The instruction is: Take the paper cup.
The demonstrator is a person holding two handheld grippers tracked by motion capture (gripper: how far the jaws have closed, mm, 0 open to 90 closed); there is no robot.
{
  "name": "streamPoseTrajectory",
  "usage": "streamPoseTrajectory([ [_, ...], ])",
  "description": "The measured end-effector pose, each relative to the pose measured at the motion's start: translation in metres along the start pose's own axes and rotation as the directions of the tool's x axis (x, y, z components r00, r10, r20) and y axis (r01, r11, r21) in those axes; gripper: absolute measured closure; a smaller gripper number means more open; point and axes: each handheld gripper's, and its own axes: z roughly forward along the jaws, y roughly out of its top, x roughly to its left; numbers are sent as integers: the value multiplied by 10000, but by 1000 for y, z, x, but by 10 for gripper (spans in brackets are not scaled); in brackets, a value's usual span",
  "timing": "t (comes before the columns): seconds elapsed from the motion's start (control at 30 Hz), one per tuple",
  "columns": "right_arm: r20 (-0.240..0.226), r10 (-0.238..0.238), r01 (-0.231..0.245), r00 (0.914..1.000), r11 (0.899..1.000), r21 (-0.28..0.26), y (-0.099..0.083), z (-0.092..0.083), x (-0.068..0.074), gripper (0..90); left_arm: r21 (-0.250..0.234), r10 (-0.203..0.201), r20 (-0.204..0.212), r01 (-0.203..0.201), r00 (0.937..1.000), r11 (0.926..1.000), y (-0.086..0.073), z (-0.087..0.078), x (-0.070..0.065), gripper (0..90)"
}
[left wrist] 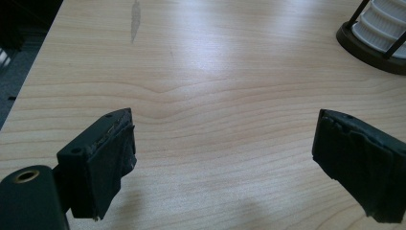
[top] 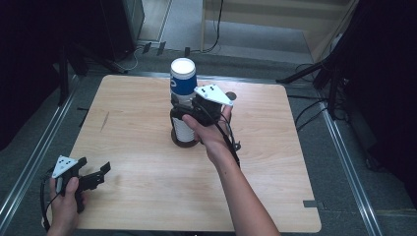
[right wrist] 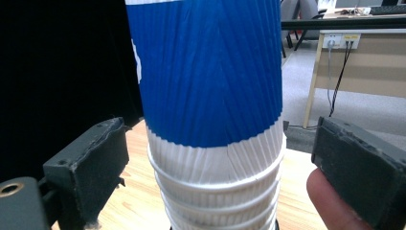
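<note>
R gripper point(right wrist: 210, 167) jaws apart, straddling the top paper cup point(right wrist: 210, 72) of the cup stack point(top: 183, 105) in the dark holder point(top: 185, 140) mid-table, pads not touching yet. Cup's likely light, thin-walled, crushes easy: pinch gently near the white band point(right wrist: 215, 163). L gripper point(left wrist: 222, 158) slack, idle over table point(left wrist: 201, 72).

Table point(top: 147, 196) lay bare of things ahead of the left gripper point(top: 93, 173), out to the stack's dark base point(left wrist: 368, 48). Cup stack point(top: 183, 93) stood mid-table as sole obstacle, flanked by the right gripper point(right wrist: 218, 167) pads, small gaps either side. Open wood remained right of the stack.
</note>
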Motion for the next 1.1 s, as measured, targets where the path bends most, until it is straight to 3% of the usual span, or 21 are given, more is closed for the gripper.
streamPoseTrajectory([
  [0.7,237,-157,159,9996,9999,-62,8,19,6,43,88,-15,1,15,10000,10000,0,0,1,82],
  [1.1,436,-21,34,9990,9996,-292,10,25,6,90,98,-37,18,37,10000,9999,0,1,1,82],
])
